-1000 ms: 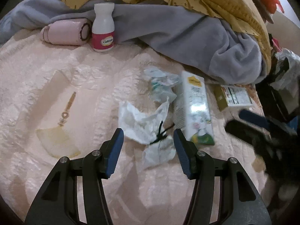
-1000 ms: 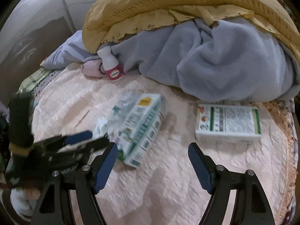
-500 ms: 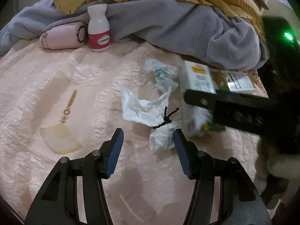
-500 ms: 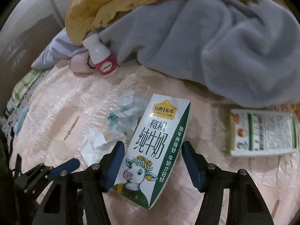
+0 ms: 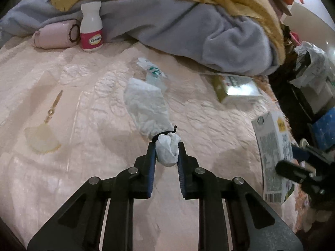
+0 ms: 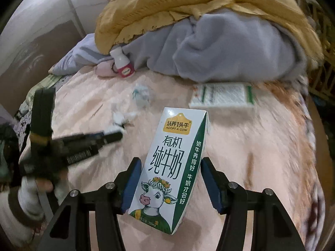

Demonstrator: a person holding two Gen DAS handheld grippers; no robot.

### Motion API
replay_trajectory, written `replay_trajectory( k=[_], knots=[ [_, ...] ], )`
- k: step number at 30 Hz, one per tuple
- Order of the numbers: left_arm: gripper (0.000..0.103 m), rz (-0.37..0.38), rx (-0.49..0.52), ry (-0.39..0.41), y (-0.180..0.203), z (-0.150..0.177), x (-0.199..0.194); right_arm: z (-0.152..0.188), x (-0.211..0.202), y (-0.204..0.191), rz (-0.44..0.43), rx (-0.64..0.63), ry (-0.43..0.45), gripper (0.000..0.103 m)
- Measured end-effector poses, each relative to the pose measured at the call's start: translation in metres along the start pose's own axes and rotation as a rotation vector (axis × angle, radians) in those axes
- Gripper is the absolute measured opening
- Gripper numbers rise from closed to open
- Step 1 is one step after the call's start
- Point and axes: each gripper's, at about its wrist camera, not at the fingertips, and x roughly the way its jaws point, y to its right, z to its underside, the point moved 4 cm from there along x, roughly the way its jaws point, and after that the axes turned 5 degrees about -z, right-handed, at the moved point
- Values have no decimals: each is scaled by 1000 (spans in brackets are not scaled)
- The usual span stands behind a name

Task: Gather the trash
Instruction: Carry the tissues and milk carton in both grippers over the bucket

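My left gripper (image 5: 166,153) is shut on the near end of a crumpled white tissue (image 5: 146,108) tied with a black band; the rest of it trails on the pink bedspread (image 5: 88,96). My right gripper (image 6: 169,179) is shut on a white and green milk carton (image 6: 173,163) and holds it above the bed. The carton also shows at the right in the left wrist view (image 5: 272,152). A crumpled clear wrapper (image 5: 153,72) lies beyond the tissue. A flat green and white box (image 5: 236,85) lies near the blankets.
A white pill bottle with a pink label (image 5: 91,28) and a pink roll (image 5: 54,35) stand at the back. Grey and yellow blankets (image 5: 188,25) pile up behind. A yellow tassel charm (image 5: 43,136) lies at the left. Dark clutter (image 5: 309,79) sits off the bed's right edge.
My left gripper has closed on the tissue's tied end. My right gripper has closed on the milk carton and lifted it off the bed toward the right.
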Motion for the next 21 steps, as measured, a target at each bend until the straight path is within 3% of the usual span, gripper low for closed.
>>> replay_trajectory(
  k=[7, 21],
  knots=[
    [17, 14, 40, 27, 30, 28, -40, 46, -36, 5, 28, 20, 3, 57],
    [17, 6, 201, 98, 124, 60, -86, 88, -96, 18, 110, 42, 58, 57]
  ],
)
